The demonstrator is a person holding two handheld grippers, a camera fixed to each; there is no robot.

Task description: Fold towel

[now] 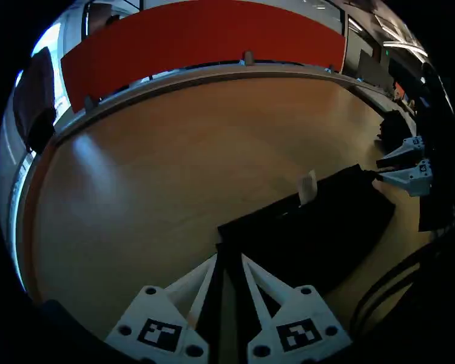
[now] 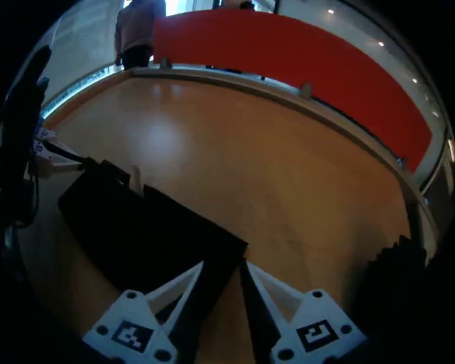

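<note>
Black towel (image 1: 312, 236) sits on the wooden table (image 1: 167, 158), well short of the red divider (image 1: 197, 36) at the table's far rim. Left gripper (image 1: 230, 258): jaws nearly closed, pinching one corner of the towel's divider-side edge. Right gripper (image 2: 221, 265): same narrow gap, clamped on the other corner of that edge. A white tag (image 1: 307, 187) stands up along the divider-side edge, between the two held corners.

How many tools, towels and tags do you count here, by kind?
Tools: 2, the left tool and the right tool
Black towel: 1
White tag on the towel: 1
Total: 4
</note>
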